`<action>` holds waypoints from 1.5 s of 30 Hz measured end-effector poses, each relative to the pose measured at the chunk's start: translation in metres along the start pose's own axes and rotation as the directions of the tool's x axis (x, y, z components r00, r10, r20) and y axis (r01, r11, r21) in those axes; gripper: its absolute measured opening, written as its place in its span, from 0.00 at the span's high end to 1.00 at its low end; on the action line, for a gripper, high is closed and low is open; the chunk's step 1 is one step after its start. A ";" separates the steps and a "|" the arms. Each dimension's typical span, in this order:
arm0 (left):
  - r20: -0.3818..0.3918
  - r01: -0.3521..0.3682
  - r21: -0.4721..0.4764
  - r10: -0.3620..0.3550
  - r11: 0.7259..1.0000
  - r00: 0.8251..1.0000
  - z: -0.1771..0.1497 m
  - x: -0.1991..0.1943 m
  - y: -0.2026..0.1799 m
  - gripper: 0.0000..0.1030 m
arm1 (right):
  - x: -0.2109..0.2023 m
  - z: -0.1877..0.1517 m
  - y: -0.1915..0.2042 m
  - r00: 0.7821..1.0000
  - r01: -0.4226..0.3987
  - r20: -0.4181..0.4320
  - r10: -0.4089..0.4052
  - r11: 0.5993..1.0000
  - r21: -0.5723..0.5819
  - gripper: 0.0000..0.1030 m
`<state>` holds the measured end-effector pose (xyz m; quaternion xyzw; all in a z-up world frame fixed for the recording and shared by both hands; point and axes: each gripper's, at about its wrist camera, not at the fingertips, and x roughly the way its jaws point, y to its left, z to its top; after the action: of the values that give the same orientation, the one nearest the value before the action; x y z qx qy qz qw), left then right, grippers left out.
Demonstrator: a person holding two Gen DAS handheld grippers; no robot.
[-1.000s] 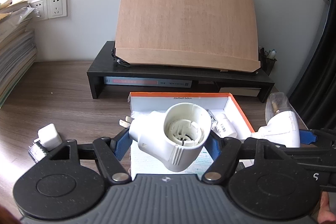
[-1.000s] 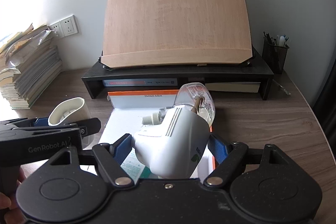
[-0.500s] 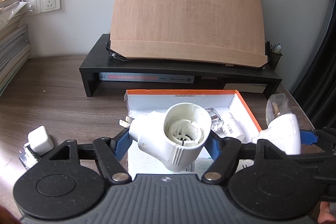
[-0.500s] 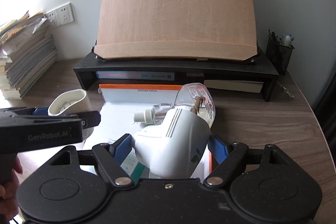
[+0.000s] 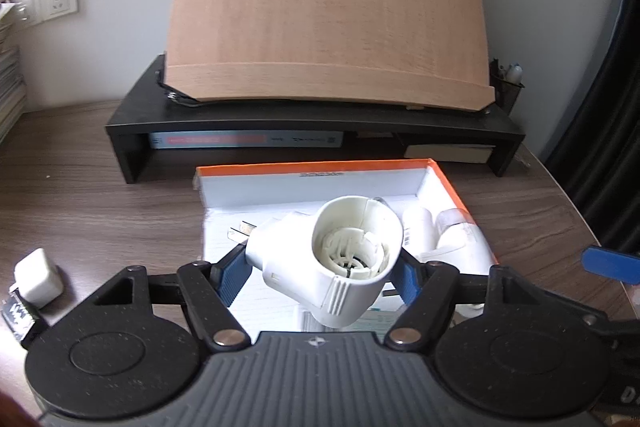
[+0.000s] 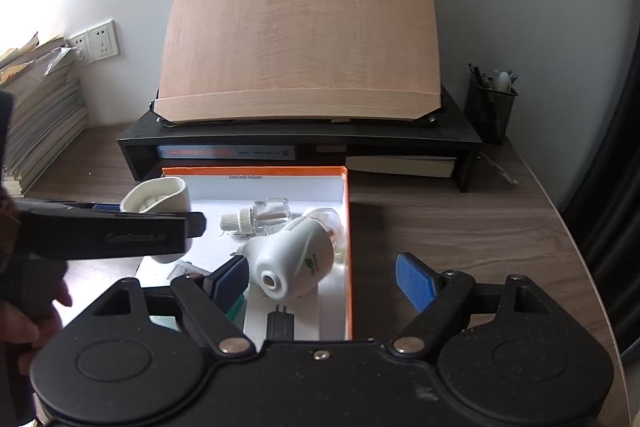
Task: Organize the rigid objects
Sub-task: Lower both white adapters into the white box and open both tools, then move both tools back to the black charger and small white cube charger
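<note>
Released since half a second ago, the white plug-in vaporizer (image 6: 294, 259) now lies in the orange-rimmed box (image 6: 347, 227), and the right gripper (image 6: 324, 281) stands with its blue pads apart, empty, just above it. Its body leans against a clear refill bottle (image 6: 264, 214) in the box. The left gripper (image 5: 318, 273) is clamped on a second white vaporizer holder (image 5: 340, 255), hanging over the box's near left part. On the desk (image 5: 80, 195) to the left sits a white charger cube (image 5: 38, 277), outside the box. My worry: lowering the held piece could knock the items already lying inside, or its plug prongs could catch the box wall and tip it out.
</note>
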<state>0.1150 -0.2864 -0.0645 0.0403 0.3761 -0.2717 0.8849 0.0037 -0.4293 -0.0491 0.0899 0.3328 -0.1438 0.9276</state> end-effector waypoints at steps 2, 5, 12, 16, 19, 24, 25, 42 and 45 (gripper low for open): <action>-0.002 0.012 0.006 -0.012 1.000 1.000 0.002 0.003 -0.004 0.29 | -0.004 -0.001 -0.002 1.000 0.009 0.005 -0.009 1.000 0.004 0.07; -0.018 0.027 0.023 -0.027 0.999 0.999 0.004 0.008 -0.010 0.28 | -0.009 -0.002 -0.003 1.000 0.016 0.010 -0.016 1.000 0.008 0.07; 0.002 0.017 0.003 -0.017 1.000 1.000 0.004 -0.003 -0.004 0.15 | -0.016 -0.004 0.003 1.000 0.020 0.020 -0.020 1.000 0.006 0.07; 0.024 0.003 -0.033 -0.002 0.999 1.000 0.003 -0.018 0.009 0.15 | -0.021 -0.004 0.014 0.999 0.006 0.035 -0.006 1.000 -0.001 0.07; 0.041 -0.025 -0.055 0.027 0.998 0.999 -0.001 -0.031 0.022 0.14 | -0.023 -0.002 0.026 0.999 -0.015 0.043 0.016 1.000 -0.014 0.07; 0.067 -0.124 -0.122 0.133 0.985 0.989 -0.017 -0.053 0.057 0.10 | -0.024 -0.001 0.055 0.997 -0.058 0.045 0.061 0.997 -0.059 0.07; 0.068 -0.152 -0.143 0.163 0.978 0.984 -0.021 -0.056 0.065 0.10 | -0.024 -0.001 0.060 0.997 -0.066 0.046 0.069 0.996 -0.067 0.07; -0.081 -0.449 -0.296 0.446 0.843 0.891 -0.056 -0.018 0.197 0.09 | -0.017 -0.006 0.128 0.994 -0.106 0.001 0.108 0.983 -0.147 0.07; -0.067 -0.444 -0.288 0.445 0.849 0.893 -0.063 -0.028 0.213 0.07 | -0.013 -0.005 0.138 0.993 -0.114 -0.004 0.115 0.981 -0.157 0.07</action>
<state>0.1672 -0.0757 -0.1191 -0.0068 0.3919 -0.0005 0.9200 0.0363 -0.2956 -0.0348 0.0351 0.3349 -0.0640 0.9394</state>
